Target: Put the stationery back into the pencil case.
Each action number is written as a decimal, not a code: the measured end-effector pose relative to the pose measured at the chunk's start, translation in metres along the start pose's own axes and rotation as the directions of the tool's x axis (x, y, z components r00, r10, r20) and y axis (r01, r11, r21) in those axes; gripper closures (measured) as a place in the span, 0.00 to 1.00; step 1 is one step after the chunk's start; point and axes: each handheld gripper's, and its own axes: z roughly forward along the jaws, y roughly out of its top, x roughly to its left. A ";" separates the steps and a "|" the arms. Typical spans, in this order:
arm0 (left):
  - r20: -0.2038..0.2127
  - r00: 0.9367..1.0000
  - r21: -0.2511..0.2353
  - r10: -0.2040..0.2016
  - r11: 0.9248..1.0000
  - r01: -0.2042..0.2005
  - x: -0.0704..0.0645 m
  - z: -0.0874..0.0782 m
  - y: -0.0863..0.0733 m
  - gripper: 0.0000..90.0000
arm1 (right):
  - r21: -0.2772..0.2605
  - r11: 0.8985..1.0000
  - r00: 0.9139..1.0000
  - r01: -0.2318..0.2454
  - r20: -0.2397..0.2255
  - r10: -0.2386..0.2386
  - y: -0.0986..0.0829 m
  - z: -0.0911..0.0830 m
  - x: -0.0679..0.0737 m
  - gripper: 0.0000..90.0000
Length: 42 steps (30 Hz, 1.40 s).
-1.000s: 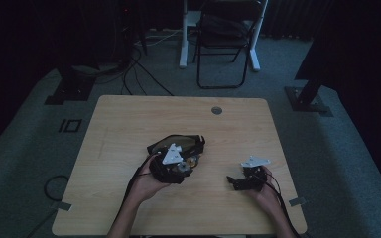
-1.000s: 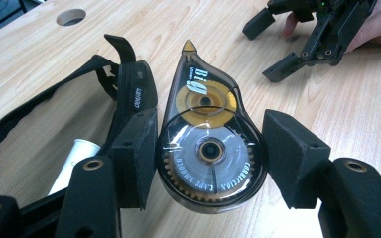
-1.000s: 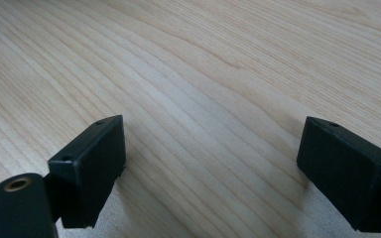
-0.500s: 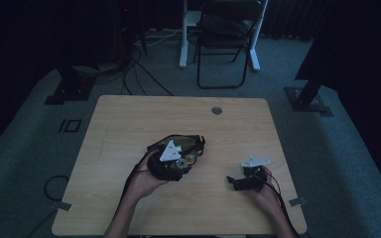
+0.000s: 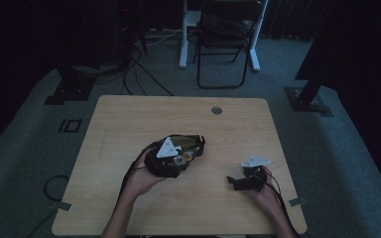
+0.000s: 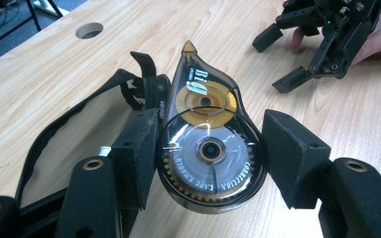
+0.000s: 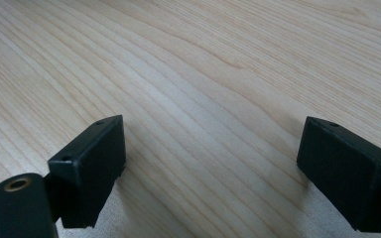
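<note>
A clear correction tape dispenser [image 6: 208, 148] with an orange reel and a grey gear sits between the jaws of my left gripper [image 6: 211, 124]. Both black pads [image 6: 139, 153] press its round sides, so the gripper is shut on it. From above, the left gripper [image 5: 180, 156] is at the table's middle, over a black strap [image 5: 191, 141]. My right gripper [image 5: 235, 182] rests near the front right of the table, open. Bare wood lies between its jaws in the right gripper view [image 7: 211, 163]. It also appears at the top right of the left gripper view [image 6: 297, 54].
The black strap [image 6: 74, 119] loops on the wooden table [image 5: 129, 119] under and left of the dispenser. A round cable hole [image 5: 217, 110] is at the far edge. A folding chair [image 5: 225, 39] and cables stand on the floor beyond.
My left gripper with the dispenser has shifted slightly toward the far side. The right gripper has stayed in place.
</note>
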 end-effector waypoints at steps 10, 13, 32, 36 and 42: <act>-0.014 1.000 -0.006 0.001 1.000 -0.001 0.006 -0.003 0.003 0.46 | 0.000 1.000 1.000 0.000 -0.001 0.000 0.000 0.000 0.000 0.13; -0.015 1.000 -0.007 -0.001 1.000 0.001 0.008 -0.004 0.002 0.46 | 0.000 1.000 1.000 0.000 -0.001 0.000 0.000 0.000 0.000 0.13; -0.030 0.999 0.005 -0.030 1.000 0.030 0.025 -0.001 -0.002 0.46 | 0.000 1.000 1.000 0.001 0.000 -0.001 0.000 0.000 0.000 0.13; -0.033 0.999 0.011 -0.032 0.999 0.032 0.028 -0.001 -0.002 0.46 | -0.001 1.000 1.000 0.002 0.000 -0.002 0.000 0.000 0.000 0.13; -0.036 0.999 0.004 -0.037 0.999 0.037 0.034 -0.002 -0.003 0.46 | -0.001 1.000 1.000 0.002 0.000 -0.002 0.000 0.000 0.000 0.13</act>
